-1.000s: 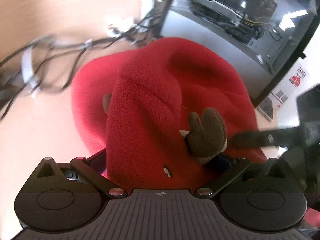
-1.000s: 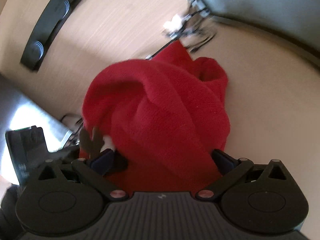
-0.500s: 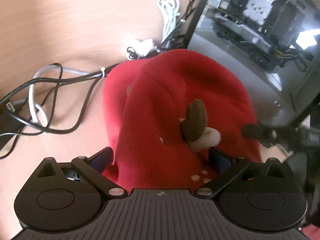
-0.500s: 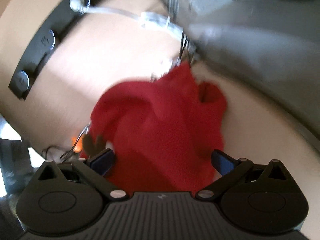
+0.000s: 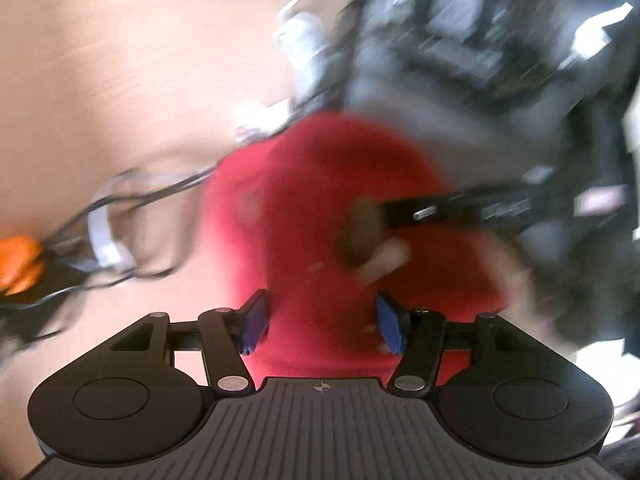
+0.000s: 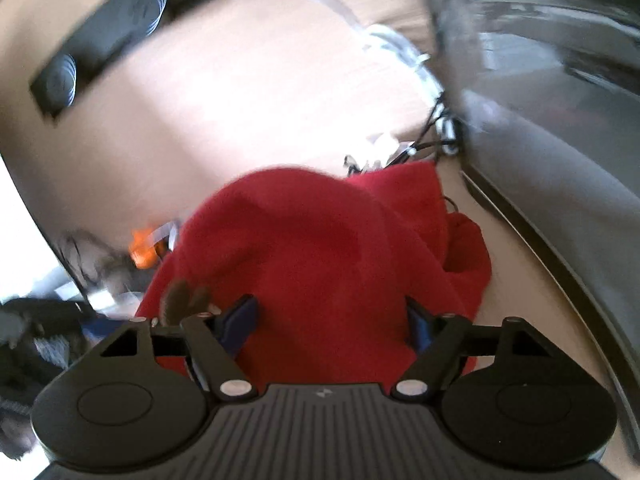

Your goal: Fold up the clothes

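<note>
A red fleece garment (image 5: 320, 208) with a brown antler trim (image 5: 358, 232) hangs bunched between both grippers above a light wooden table (image 5: 140, 80). My left gripper (image 5: 320, 320) has its blue pads on either side of the fabric and grips it. My right gripper (image 6: 332, 320) likewise grips the red garment (image 6: 320, 248) between its blue pads. The brown trim also shows in the right wrist view (image 6: 184, 296). The other gripper's black arm (image 5: 460, 208) crosses the left wrist view. Both views are blurred by motion.
Black and white cables (image 5: 132, 200) lie on the table with an orange object (image 5: 18, 264) at the left. A dark computer case (image 5: 500, 60) stands behind. A black bar (image 6: 108, 36) and a grey case panel (image 6: 560, 160) show in the right wrist view.
Both grippers have lifted and swung with the garment; the views are now blurred. Both grippers' pads stand closer together on the fabric than before. An orange object has come into view.
</note>
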A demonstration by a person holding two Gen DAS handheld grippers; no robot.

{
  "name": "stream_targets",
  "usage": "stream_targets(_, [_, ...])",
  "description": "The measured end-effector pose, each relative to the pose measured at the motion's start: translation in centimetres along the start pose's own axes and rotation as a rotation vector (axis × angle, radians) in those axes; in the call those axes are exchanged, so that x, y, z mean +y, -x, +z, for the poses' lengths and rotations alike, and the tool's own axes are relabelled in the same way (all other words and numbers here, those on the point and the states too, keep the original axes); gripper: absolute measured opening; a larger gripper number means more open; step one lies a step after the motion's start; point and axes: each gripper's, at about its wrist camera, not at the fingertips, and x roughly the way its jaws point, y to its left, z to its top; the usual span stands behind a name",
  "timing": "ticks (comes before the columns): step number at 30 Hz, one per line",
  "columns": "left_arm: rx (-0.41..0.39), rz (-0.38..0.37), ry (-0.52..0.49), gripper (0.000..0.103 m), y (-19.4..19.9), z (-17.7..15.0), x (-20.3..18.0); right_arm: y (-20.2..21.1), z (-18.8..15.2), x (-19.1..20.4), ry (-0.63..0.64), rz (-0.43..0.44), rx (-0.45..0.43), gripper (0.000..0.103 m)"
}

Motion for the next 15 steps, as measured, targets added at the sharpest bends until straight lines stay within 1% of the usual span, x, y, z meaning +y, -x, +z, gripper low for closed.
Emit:
stream_targets(1, [0.013,0.021,0.018,0.069,-0.4,-0.2,0.7,-0.3,0.0,0.7,0.049,-0.021,0.008,0.082])
stream_targets(3, [0.017,0.014,0.073,0.072,-0.6,-0.1,1.9,-0.2,-0.1,1.8,0.123,-0.053,0.003,0.083])
stream_targets(4, [0.015,0.015,0.084,0.073,-0.6,0.1,2.1,0.3,0.1,2.1,0.133,-0.059,-0.014,0.083])
stream_targets(6, [0.009,0.010,0.073,0.075,-0.5,0.2,2.2,1.2,0.4,2.4,0.145,-0.068,-0.046,0.083])
stream_targets(9, [0.016,0.000,0.053,0.076,-1.0,0.2,1.9,1.7,1.2,2.3,0.118,-0.066,-0.089,0.083])
stream_targets(11, [0.026,-0.002,0.061,0.078,-1.7,0.0,2.0,1.7,1.7,2.2,0.104,-0.071,-0.110,0.083])
stream_targets(14, [0.028,0.000,0.067,0.082,-2.1,-0.5,2.0,-1.7,1.6,1.8,0.113,-0.120,-0.040,0.084])
stream_targets(15, [0.029,-0.001,0.070,0.082,-2.1,-0.6,2.1,-2.8,1.6,1.5,0.112,-0.132,-0.023,0.090])
